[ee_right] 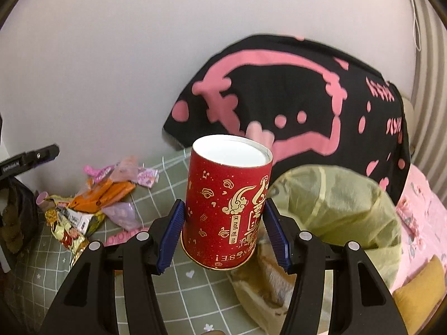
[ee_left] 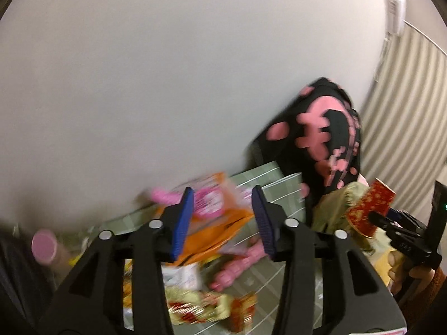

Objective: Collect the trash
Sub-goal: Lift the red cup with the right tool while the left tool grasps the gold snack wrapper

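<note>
A red canister (ee_right: pixel 227 209) with gold patterns and a white top sits upright between the blue pads of my right gripper (ee_right: pixel 223 229), which is shut on it. It hangs just left of a yellow-green trash bag (ee_right: pixel 349 209) with an open mouth. In the left wrist view my left gripper (ee_left: pixel 223 217) stands open above a blurred heap of wrappers: an orange packet (ee_left: pixel 220 231), a pink-and-white one (ee_left: pixel 208 202) and a gold-and-red one (ee_left: pixel 201 304). Nothing is pinched between its pads. The canister (ee_left: pixel 368 209) and the right gripper (ee_left: pixel 375 218) show at the right edge there.
Everything lies on a green checked cover (ee_right: pixel 195 287). A black cloth with pink print (ee_right: pixel 279 92) leans on the white wall behind the bag. A pink cup (ee_left: pixel 44 247) stands left of the wrappers. Pink bedding (ee_right: pixel 419 209) and a striped curtain (ee_left: pixel 405 128) lie to the right.
</note>
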The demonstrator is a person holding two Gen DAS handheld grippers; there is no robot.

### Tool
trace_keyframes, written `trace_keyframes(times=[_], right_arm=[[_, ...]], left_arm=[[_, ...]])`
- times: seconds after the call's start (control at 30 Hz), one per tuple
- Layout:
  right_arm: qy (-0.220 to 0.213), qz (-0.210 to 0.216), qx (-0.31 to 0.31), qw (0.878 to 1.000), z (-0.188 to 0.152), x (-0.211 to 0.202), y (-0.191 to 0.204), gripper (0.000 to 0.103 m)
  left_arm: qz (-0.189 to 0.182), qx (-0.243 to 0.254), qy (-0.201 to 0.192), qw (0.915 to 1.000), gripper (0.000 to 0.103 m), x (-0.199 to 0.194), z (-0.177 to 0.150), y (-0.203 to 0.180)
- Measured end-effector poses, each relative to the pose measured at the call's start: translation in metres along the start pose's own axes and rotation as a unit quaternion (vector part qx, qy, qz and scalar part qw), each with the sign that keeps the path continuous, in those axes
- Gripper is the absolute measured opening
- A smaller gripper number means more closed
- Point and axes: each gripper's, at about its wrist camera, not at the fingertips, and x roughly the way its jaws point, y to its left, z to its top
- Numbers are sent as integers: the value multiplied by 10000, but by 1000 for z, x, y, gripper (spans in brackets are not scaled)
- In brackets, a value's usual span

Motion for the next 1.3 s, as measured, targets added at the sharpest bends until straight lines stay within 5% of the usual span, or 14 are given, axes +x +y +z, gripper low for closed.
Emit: trace_keyframes(times=[0.3,0.4,0.6,0.73,0.87,1.3], right_arm=[[256,216,-97,9994,-16,16,14,54],[298,278,-167,9990,-17,20,19,54],[398,380,-275,9981,-21,27,26,54],[453,445,-372,9973,-22,30,32,54],[396,474,-469,9970,-20,28,34,54],[27,484,-360,9982,-5,10,28,54]], left_arm=[[1038,-645,397,9917,44,6,-59,51],[1724,-945,67,9805,44,-7,-76,47],[2243,-1425,8,9641,46,-18,-110,38],[2123,-1481,513,9646,46,-4,-122,39],[1908,-1543,574,9677,23,1,-116,36],[1347,-665,-244,9883,17,-28,-46,-15]])
